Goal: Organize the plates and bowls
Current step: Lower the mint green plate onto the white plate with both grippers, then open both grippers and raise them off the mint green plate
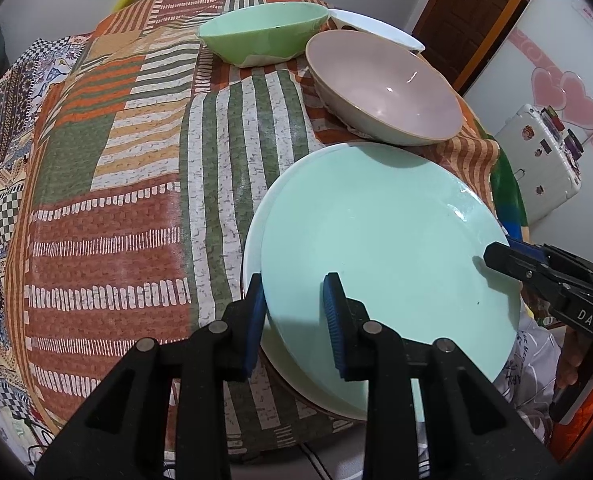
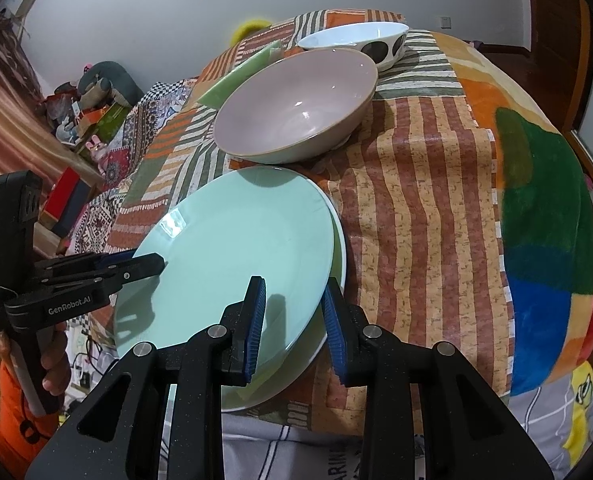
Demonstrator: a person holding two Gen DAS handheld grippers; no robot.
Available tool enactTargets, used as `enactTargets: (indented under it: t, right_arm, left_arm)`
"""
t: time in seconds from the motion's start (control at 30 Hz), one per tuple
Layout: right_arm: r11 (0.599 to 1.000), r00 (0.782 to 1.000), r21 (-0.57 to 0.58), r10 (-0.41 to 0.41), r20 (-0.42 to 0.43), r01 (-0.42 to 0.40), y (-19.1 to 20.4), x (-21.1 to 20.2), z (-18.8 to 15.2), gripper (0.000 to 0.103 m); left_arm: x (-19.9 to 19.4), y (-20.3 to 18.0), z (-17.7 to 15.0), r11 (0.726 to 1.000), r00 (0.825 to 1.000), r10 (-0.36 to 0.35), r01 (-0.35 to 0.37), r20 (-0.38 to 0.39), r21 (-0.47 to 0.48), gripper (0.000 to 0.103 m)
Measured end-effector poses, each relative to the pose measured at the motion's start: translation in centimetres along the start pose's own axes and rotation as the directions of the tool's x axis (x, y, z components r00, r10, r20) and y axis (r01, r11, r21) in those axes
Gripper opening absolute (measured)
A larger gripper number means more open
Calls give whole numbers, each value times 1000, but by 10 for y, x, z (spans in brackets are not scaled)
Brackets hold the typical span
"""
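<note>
Gripping the mint plate rim: left gripper and right gripper each clenched on opposite edges, white plate directly beneath. Risk: uneven lift tilts it, shallow rim bite slips.

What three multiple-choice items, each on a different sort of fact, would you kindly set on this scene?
1. Where is the mint plate?
A. On the floor
B. Over a paler plate
C. In a sink

2. How many bowls are on the table?
A. One
B. Three
C. Five

3. How is the mint plate held?
A. By both grippers
B. By one gripper
C. By none

Answers:
1. B, a pale rim shows beneath it.
2. B, there are the green bowl, pink bowl and white bowl.
3. A, the left gripper and right gripper each clamp its rim, on opposite sides.
</note>
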State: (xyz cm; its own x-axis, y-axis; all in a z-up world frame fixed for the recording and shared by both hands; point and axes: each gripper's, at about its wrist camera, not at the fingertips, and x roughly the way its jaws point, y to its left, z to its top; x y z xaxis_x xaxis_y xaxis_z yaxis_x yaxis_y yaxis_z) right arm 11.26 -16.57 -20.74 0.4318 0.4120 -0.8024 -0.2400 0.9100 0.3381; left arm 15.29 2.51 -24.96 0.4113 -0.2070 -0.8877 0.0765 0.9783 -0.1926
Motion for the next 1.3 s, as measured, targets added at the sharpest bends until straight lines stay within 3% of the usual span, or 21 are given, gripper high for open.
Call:
enactTargets:
  t: [0.27,0.8,1.1,1.3]
  right_arm:
    - [991,995,-89,-99,-3,98,9,1,-3,29]
    - [994,997,-74,-79,0,79,5,0,-2,29]
    - [995,992,-42,-86,94,91,-2,-27,16,31]
    - [995,971,-27,-84,222,92,-4,-55,36,48]
  left_arm:
    - [1,-4,-2,999,1000,29,-29,11,24,29]
    - [-4,-2,-2,1000,1000,19,-18,4,-12,29]
    - [-51,-11,15,999,989,29,-31,142,9,30]
    - [-76,-24,43,998,961,60,-67,271,17,47]
